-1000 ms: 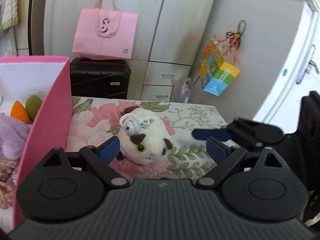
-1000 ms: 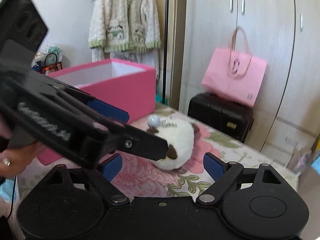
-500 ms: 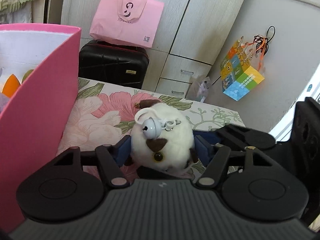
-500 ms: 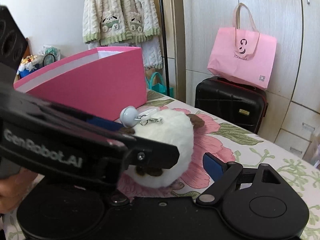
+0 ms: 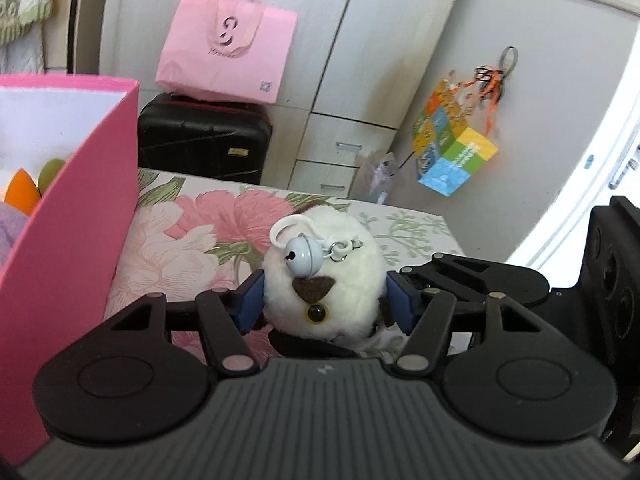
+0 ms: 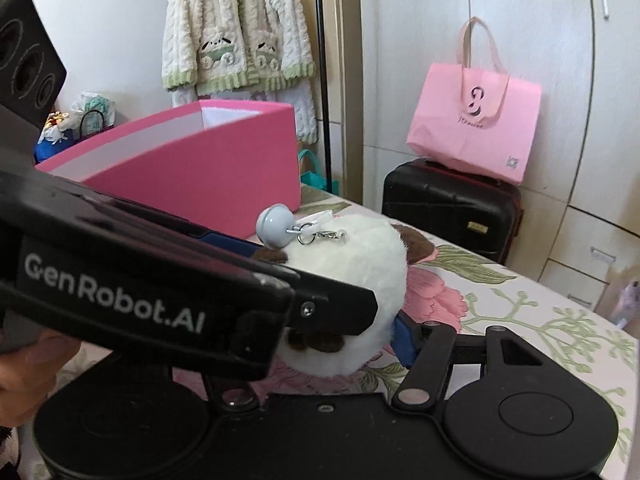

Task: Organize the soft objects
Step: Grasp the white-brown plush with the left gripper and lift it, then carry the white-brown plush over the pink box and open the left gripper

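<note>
A round white plush toy (image 5: 324, 280) with brown patches and a pale blue bell (image 5: 302, 255) sits between the blue pads of my left gripper (image 5: 323, 300), which is shut on it above the floral tabletop (image 5: 180, 232). In the right wrist view the same plush (image 6: 360, 280) also sits between my right gripper's pads, with the right blue pad (image 6: 404, 338) against its side; the left gripper's body hides the left pad. The pink box (image 5: 68, 216) stands to the left and holds purple, orange and green soft things (image 5: 24, 196).
A black suitcase (image 5: 204, 140) with a pink paper bag (image 5: 228, 52) on it stands beyond the table by the wardrobe. A colourful cube bag (image 5: 452, 152) hangs at right. A knit cardigan (image 6: 236, 36) hangs on the wall behind the box.
Both grippers moved in on the plush and closed around it from open. The plush now sits between the pads and looks slightly raised.
</note>
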Demonstrator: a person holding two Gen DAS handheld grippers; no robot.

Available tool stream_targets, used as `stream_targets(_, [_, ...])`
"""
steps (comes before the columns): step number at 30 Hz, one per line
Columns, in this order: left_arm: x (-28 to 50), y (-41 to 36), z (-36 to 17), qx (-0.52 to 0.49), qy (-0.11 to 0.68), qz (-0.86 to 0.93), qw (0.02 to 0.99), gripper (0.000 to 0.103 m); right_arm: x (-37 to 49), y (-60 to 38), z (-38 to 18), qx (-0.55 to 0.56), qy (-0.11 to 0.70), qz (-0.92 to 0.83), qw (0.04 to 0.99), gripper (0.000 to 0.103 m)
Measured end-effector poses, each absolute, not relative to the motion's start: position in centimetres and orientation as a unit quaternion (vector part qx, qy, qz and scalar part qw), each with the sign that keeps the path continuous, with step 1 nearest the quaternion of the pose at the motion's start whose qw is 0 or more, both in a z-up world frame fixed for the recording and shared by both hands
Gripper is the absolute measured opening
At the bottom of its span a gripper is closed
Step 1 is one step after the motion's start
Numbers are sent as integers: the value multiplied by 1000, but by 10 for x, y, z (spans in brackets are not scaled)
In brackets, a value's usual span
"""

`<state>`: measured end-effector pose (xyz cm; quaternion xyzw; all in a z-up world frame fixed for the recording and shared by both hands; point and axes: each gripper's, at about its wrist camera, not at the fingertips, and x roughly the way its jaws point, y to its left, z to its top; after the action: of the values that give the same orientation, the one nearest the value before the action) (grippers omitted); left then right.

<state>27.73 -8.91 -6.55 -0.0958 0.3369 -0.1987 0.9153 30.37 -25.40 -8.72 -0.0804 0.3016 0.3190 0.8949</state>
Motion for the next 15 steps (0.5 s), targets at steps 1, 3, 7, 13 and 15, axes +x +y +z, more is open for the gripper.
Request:
stream_targets(1, [273,-89,-63,-94,335,-202,915,62,299,-254,-84,-79,301,316,896,68])
stream_targets(3, [264,-89,-57,-92,334,-208,915,62,288,-254,-78,-78,301,309,899,68])
stream_targets(7, [246,-88,-50,-91,324,-217,916,62,269,-252,-68,-79,302,288,905,68])
stream_targets(13, [218,-88,-43,-78,316,-233,916,62,239,-250,-61,-65,298,264,915,68])
stream_targets(15, [209,-87,-41,-76,313,-241,915,62,228,-250,-59,-60,297,256,918,68])
